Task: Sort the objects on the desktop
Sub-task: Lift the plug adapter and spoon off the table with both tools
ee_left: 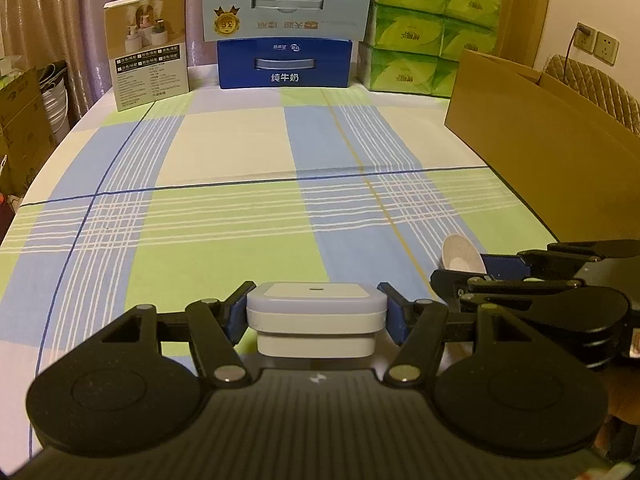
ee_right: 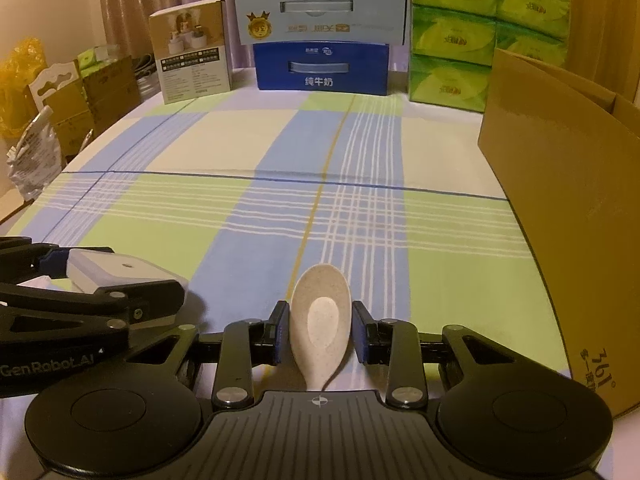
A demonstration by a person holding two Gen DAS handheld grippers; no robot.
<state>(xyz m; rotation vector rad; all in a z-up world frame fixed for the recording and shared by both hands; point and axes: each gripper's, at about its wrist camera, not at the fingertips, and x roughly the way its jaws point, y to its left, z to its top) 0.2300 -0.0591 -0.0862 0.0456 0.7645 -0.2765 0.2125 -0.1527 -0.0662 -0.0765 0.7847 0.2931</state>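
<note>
Left gripper point(ee_left: 316, 314) clamps white box point(ee_left: 316, 308) | right gripper point(ee_right: 320, 332) clamps spoon point(ee_right: 320, 320), bowl forward | I see carton point(ee_right: 560, 200) right, nearer right gripper.

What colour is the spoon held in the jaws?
Speckled beige spoon, seen best in the right wrist view.

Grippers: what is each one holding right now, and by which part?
The left gripper clamps the white square device by its two opposite side faces. The right gripper pinches the beige spoon across the sides of its bowl.
</note>
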